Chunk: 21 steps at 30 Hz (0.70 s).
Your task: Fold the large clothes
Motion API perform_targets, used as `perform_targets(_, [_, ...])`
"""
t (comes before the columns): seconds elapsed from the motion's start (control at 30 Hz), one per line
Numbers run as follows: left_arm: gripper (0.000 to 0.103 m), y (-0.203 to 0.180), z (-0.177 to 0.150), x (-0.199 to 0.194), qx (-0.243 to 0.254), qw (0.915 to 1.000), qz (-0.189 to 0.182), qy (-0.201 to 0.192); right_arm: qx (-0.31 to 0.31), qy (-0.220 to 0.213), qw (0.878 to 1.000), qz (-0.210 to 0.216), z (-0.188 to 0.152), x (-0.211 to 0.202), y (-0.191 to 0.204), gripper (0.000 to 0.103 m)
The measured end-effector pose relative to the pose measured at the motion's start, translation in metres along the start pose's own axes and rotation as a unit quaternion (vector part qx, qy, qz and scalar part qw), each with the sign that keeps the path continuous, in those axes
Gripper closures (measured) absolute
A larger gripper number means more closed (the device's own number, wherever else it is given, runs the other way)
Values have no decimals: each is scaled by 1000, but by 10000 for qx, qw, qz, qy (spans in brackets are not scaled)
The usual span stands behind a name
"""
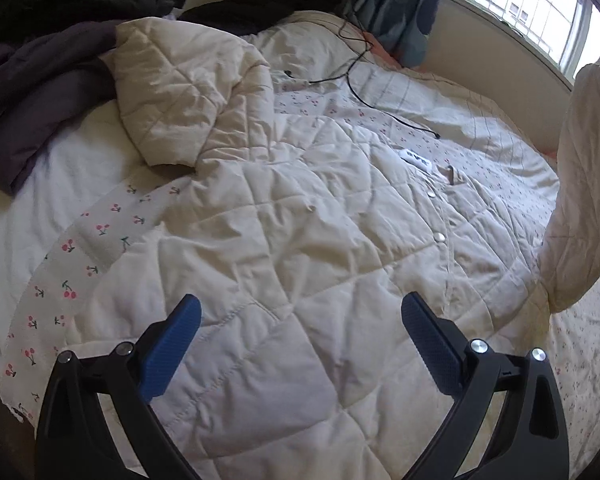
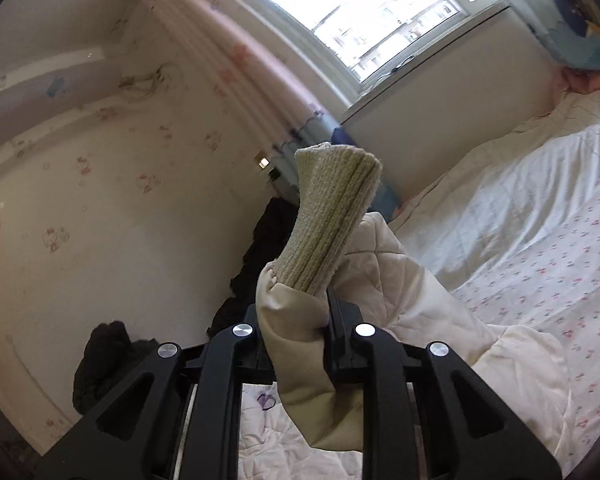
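Across the bed (image 1: 40,216), a cream quilted jacket (image 1: 284,216) lies spread out, one sleeve raised.

My left claw (image 1: 300,320) hangs above the jacket's lower half with its blue pads (image 1: 176,344) wide apart, gripping nothing. My right claw (image 2: 296,320) is clamped on the other sleeve (image 2: 300,344) just below its ribbed cuff (image 2: 332,216), lifting it off the bed toward the window (image 2: 364,12). Dark clothes (image 1: 40,76), perhaps coats, are heaped at the far edge.

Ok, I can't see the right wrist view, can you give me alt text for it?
The right hand-held gripper is shut on the cream quilted jacket's sleeve, lifted above the bed, its ribbed cuff sticking up. Behind are a wallpapered wall and a bright window.
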<state>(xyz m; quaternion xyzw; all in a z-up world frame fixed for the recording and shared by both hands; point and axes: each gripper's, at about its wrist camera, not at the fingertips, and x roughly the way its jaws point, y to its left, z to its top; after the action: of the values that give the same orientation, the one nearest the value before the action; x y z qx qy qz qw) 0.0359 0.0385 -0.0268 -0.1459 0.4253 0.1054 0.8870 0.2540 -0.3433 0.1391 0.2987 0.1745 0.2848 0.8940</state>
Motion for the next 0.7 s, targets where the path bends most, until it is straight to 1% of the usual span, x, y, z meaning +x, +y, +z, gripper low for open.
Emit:
perform_targets(0.03, [7, 7, 3, -1, -91, 10000, 11, -18, -84, 123, 9999, 71, -11, 14, 11, 86])
perform_targets(0.17, [7, 37, 13, -4, -542, 9985, 67, -66, -386, 709, 9962, 332, -76, 64, 59, 86])
perform_targets(0.27, [7, 58, 17, -6, -891, 9960, 72, -84, -369, 1076, 9925, 447, -125, 98, 71, 86])
perform_targets(0.37, [7, 74, 17, -9, -1169, 9930, 79, -118, -343, 1416, 9888, 315, -170, 138, 76, 86])
perform_targets(0.4, [7, 78, 18, -9, -1222, 9924, 68, -125, -374, 1561, 9868, 221, -188, 149, 72, 86])
perform_targets(0.43, [7, 81, 18, -10, -1264, 9919, 55, -126, -399, 1679, 9849, 138, -205, 159, 78, 86])
perform_targets(0.5, [7, 85, 19, -11, -1308, 9913, 28, -130, -439, 1998, 9788, 13, -238, 176, 72, 86])
perform_targets(0.53, [7, 86, 20, -10, -1318, 9912, 22, -128, -491, 2109, 9762, -66, -255, 190, 82, 86])
perform_targets(0.6, [7, 87, 19, -10, -1333, 9910, -10, -116, -458, 2243, 9733, -140, -278, 198, 79, 86])
perform_targets(0.7, [7, 86, 19, -10, -1320, 9912, -56, -105, -437, 2096, 9766, -218, -291, 208, 84, 86])
